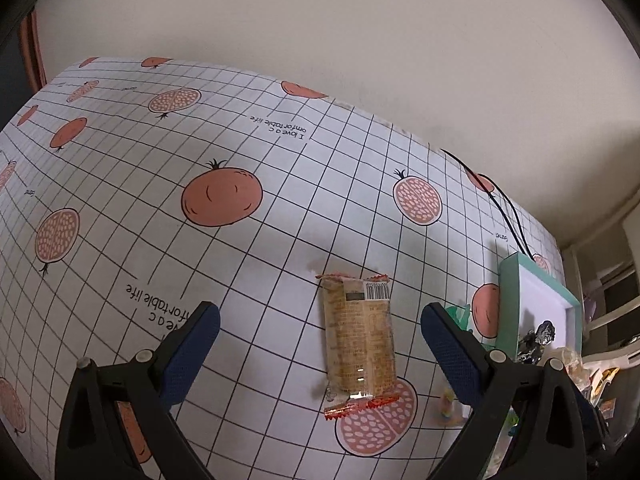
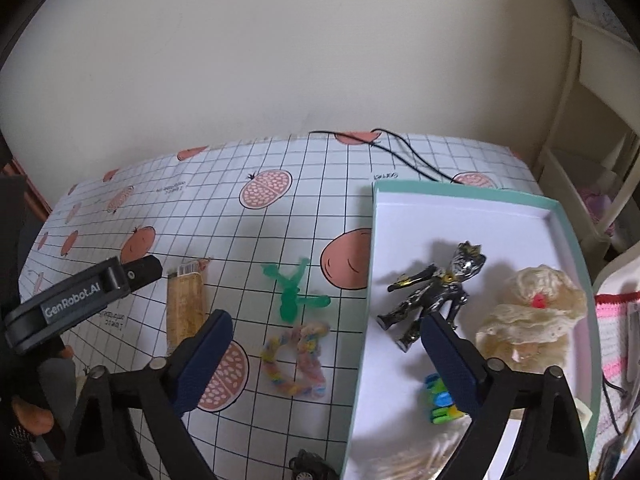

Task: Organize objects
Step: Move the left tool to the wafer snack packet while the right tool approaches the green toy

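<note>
A tan snack packet [image 1: 358, 344] with red crimped ends lies flat on the pomegranate-print tablecloth [image 1: 240, 248], between the spread blue fingers of my left gripper [image 1: 320, 320], which is open and hovers over it. In the right wrist view the same snack packet [image 2: 185, 306] lies left of centre. My right gripper [image 2: 326, 330] is open and empty above a green figure [image 2: 292, 290] and a pastel braided ring [image 2: 294, 360]. The mint-rimmed white box [image 2: 568, 224] holds a dark metallic figure [image 2: 434, 294], a cream doll [image 2: 532, 312] and a small blue-green toy [image 2: 438, 398].
A black cable [image 2: 400, 156] runs along the table's far edge by the wall. A small dark toy car [image 2: 308, 466] sits at the near edge. Shelving [image 2: 580, 140] stands to the right, and a pink knitted item [image 2: 614, 328] lies beside the box.
</note>
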Demonstrator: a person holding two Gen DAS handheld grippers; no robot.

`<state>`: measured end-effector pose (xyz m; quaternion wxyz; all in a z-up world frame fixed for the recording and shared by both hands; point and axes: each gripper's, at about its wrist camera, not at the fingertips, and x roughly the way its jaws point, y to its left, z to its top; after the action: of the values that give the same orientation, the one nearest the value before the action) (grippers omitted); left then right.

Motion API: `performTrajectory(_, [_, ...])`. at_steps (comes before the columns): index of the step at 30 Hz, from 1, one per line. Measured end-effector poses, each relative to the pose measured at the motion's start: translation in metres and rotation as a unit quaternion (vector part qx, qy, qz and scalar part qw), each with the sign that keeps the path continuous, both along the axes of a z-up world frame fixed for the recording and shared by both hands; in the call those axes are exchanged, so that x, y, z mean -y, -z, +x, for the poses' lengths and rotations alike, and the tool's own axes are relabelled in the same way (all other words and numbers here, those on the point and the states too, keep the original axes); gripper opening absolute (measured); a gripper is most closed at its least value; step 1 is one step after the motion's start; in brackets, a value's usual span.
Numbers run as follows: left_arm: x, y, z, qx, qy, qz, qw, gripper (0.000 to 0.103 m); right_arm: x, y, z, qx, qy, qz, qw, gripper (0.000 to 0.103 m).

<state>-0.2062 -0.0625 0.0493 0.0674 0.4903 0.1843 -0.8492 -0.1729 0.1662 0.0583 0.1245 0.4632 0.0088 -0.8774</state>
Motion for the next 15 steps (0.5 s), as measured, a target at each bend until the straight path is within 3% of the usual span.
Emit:
performTrajectory(10, [-0.004,0.013,-0.01,0.007,0.015,-0.002,0.9999,0.1,0.016,0.015,-0.02,0.016,-0.025,-0.005,1.0,0.073])
performTrajectory(15, [-0.013,0.018,-0.014,0.007,0.032,-0.002,0.9995,0.1,0.017,0.025,-0.027,0.028,-0.025,-0.004,0.999,0.056])
